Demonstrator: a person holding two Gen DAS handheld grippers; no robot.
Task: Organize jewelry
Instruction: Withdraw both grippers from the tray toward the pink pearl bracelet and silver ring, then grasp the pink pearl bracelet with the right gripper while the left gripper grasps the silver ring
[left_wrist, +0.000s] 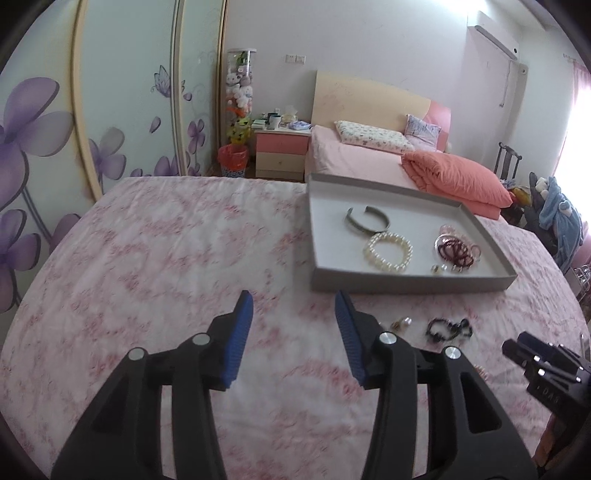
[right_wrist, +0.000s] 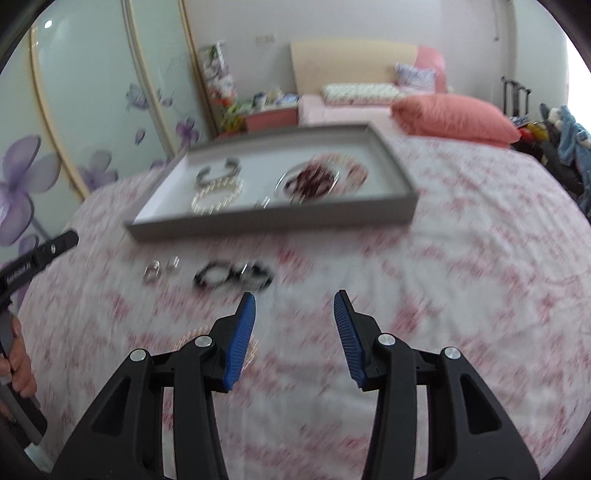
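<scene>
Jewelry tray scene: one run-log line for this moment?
left gripper: open, empty | right gripper: open, empty | tray: pearl bracelet inside | black bracelet: on bedspread

We see our left gripper (left_wrist: 294, 301) and right gripper (right_wrist: 294, 301) alike: black angular frames, ribbed blue pads (right_wrist: 242, 343), round silver screws (right_wrist: 451, 353). Our left hand (right_wrist: 16, 363) wraps a grey handle (right_wrist: 22, 402); white lettering marks the black body.

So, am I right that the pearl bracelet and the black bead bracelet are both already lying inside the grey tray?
Not quite. The pearl bracelet is inside the grey tray, but the black bead bracelet still lies on the bedspread in front of the tray, as the left wrist view shows.
</scene>
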